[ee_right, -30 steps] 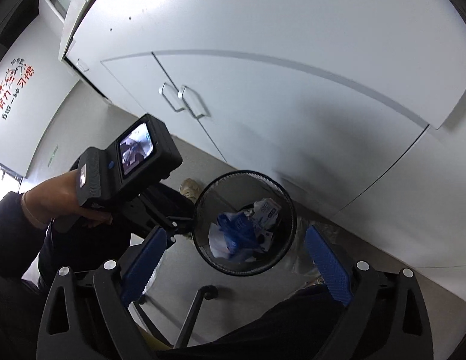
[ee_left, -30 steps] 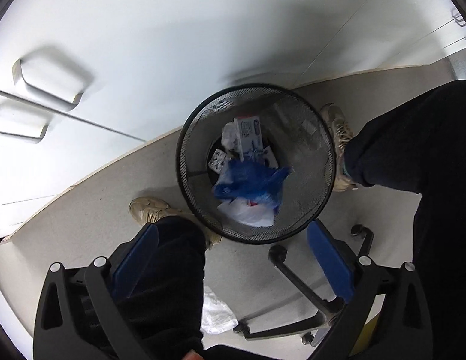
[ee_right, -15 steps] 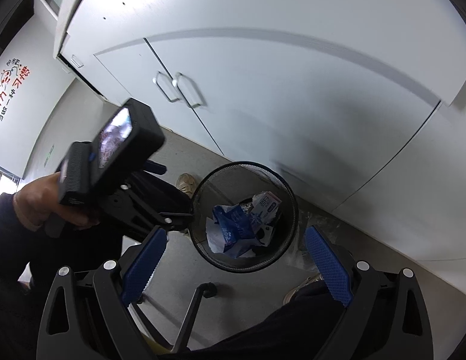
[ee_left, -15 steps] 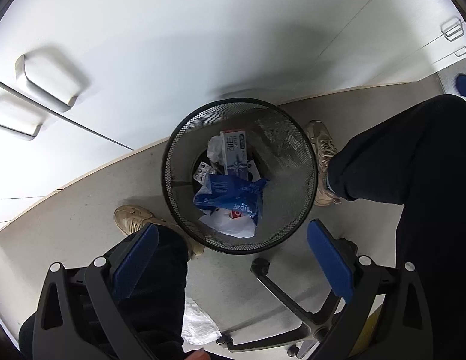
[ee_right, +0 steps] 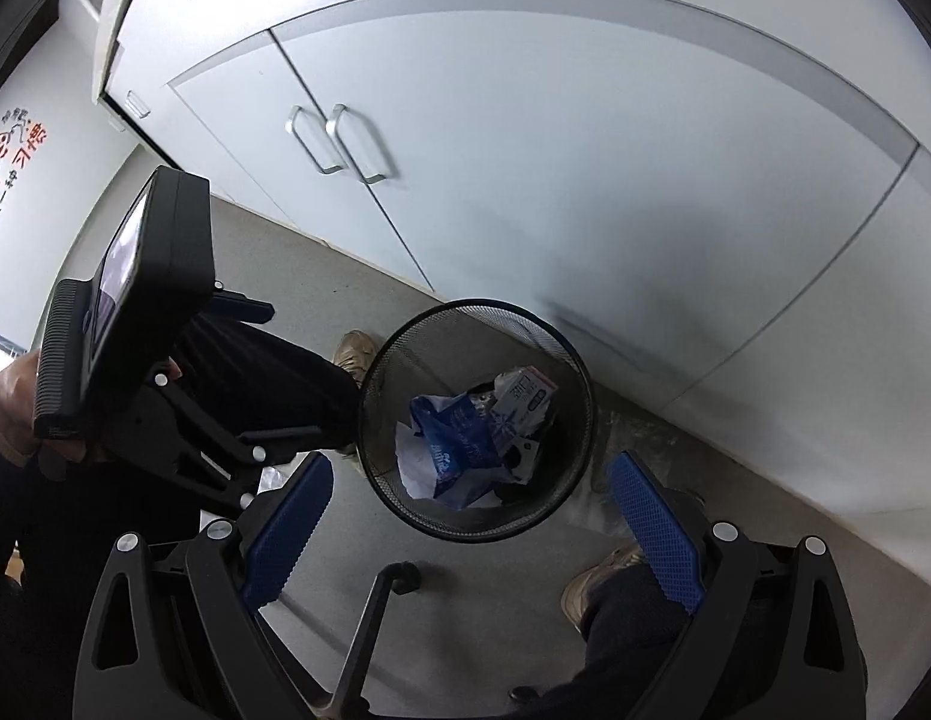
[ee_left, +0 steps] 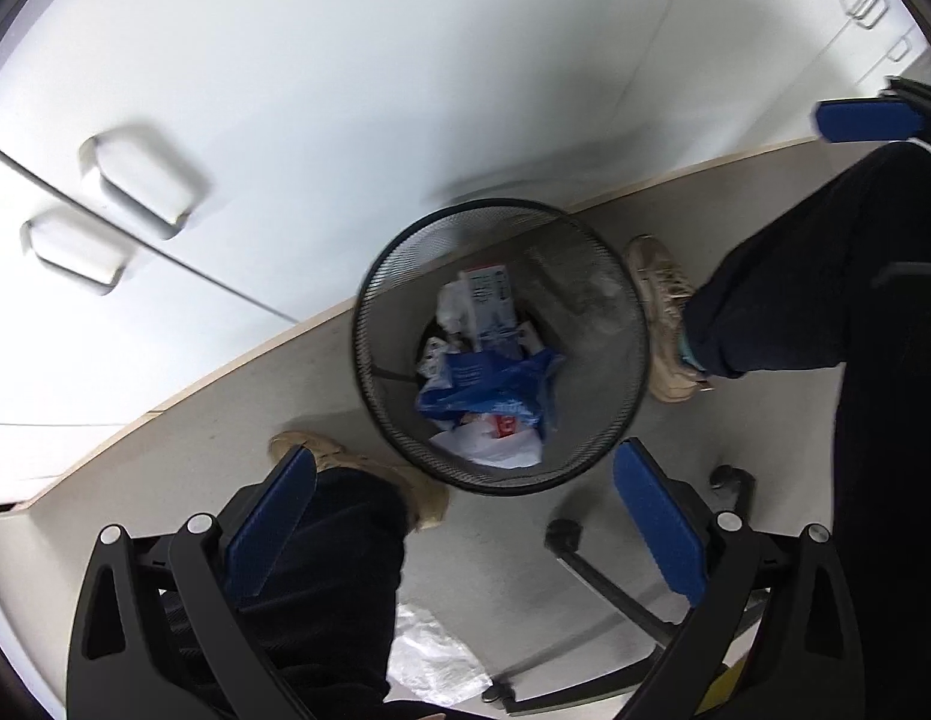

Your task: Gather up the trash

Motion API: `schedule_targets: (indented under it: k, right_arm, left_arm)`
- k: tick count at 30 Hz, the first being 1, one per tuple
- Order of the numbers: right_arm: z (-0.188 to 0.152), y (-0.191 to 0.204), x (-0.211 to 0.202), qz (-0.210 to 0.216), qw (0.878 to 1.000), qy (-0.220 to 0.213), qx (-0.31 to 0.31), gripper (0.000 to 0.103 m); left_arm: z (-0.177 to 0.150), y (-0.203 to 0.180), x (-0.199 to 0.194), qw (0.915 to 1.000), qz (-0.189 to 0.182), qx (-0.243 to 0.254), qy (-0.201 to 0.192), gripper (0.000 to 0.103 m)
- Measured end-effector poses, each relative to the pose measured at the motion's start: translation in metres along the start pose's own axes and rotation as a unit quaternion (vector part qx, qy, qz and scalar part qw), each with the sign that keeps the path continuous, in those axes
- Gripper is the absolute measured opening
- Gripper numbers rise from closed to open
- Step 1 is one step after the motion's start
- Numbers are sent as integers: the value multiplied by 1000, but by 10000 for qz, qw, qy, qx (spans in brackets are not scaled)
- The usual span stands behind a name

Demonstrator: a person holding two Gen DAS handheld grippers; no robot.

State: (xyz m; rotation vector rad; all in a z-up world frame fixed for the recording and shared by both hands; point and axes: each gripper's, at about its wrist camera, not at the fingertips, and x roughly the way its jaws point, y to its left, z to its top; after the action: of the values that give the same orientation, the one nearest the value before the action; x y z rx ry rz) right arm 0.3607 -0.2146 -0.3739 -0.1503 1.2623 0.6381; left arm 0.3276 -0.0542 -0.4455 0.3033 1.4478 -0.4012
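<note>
With both hand-held grippers, left and right, spread apart and empty over the mesh bin, next target likely the plastic scrap on the floor; lower squarely.

Red Chinese characters on the wall sign, carton print illegible

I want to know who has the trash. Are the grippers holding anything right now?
No. The left gripper and right gripper are both open and empty above the bin. The blue bag lies inside it.
</note>
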Motion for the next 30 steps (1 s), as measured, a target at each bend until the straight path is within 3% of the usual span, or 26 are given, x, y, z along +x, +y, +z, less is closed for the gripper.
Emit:
schedule_targets:
  k: [11,30]
  right_arm:
    - [-12,-13,7,107,9992,64,387,95]
    - [-20,-9,18,-43,9995,205,230,95]
  left_arm:
    - [-7,-7,0,9991,-412,54,-26,99]
    - [-13,-17,-11,9981,-283,327,-443,99]
